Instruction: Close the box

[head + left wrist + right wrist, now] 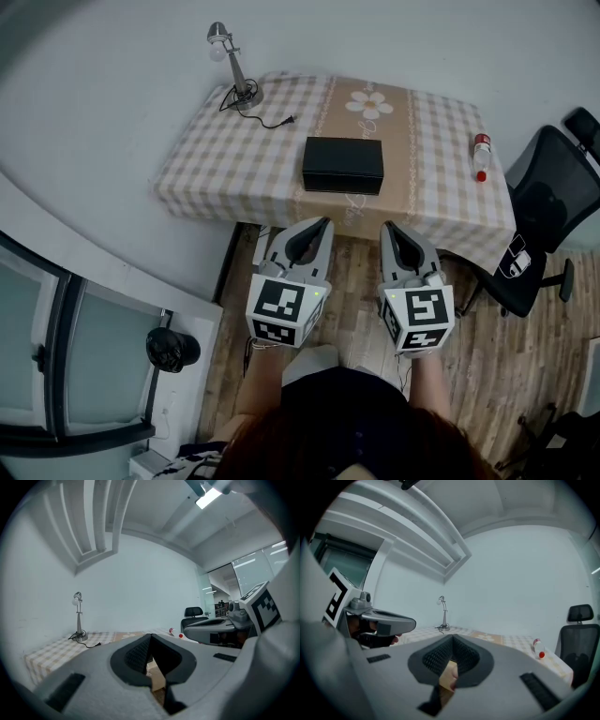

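A black rectangular box (343, 165) lies on the checked tablecloth (225, 155) near the table's front edge, its lid down flat. My left gripper (323, 223) and right gripper (386, 228) hang side by side in front of the table, short of the box and lower than it, pointing toward it. Both are shut, jaw tips meeting, with nothing between them. In the left gripper view the left gripper (150, 635) covers the box. The right gripper (452, 637) hides it in the right gripper view as well.
A silver desk lamp (234, 66) with its cord stands at the table's back left. A plastic bottle with a red cap (482, 157) lies at the right edge. A black office chair (548, 216) stands to the right. Glass panels and a small black fan (172, 350) are at left.
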A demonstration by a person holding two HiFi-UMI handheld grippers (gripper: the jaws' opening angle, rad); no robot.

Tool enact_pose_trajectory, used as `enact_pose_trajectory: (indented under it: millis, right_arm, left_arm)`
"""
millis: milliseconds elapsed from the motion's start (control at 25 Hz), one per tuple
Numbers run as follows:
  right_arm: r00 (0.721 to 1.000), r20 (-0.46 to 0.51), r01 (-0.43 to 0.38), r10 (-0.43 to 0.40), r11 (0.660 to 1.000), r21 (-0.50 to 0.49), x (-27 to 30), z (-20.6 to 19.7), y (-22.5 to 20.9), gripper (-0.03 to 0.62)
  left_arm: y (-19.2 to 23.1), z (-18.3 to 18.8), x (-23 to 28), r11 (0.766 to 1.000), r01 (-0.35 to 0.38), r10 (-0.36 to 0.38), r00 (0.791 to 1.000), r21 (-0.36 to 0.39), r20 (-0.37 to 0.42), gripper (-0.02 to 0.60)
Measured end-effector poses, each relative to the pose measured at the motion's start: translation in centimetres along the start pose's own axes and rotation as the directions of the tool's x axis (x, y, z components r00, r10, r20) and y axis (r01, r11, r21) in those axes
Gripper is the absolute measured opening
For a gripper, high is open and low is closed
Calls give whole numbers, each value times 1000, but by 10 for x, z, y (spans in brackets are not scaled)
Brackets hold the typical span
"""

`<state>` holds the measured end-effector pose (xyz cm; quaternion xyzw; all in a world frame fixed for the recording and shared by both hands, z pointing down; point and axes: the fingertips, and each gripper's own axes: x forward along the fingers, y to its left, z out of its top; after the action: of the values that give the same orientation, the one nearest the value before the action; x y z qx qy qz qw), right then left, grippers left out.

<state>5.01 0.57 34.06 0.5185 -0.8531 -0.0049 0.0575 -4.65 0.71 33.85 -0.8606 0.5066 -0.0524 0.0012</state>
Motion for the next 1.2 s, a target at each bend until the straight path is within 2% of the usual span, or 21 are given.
enact_pose_trajectory:
  millis: [200, 600, 1200]
  right_arm:
    - [1000, 3, -25, 25, 999, -32, -13, 2, 9, 17]
    - [999, 13, -41, 42, 997, -68, -45, 1, 26, 17]
    - [999, 11, -45, 47, 992, -122, -78, -1, 36, 17]
  left_arm:
    - [-11, -7, -12, 999, -19, 20, 999, 38, -33, 26]
    - [-38, -12, -36, 999, -6, 8, 999, 46, -40, 27]
    - [-58, -1, -67, 1000, -20, 19, 1000, 14, 7, 27]
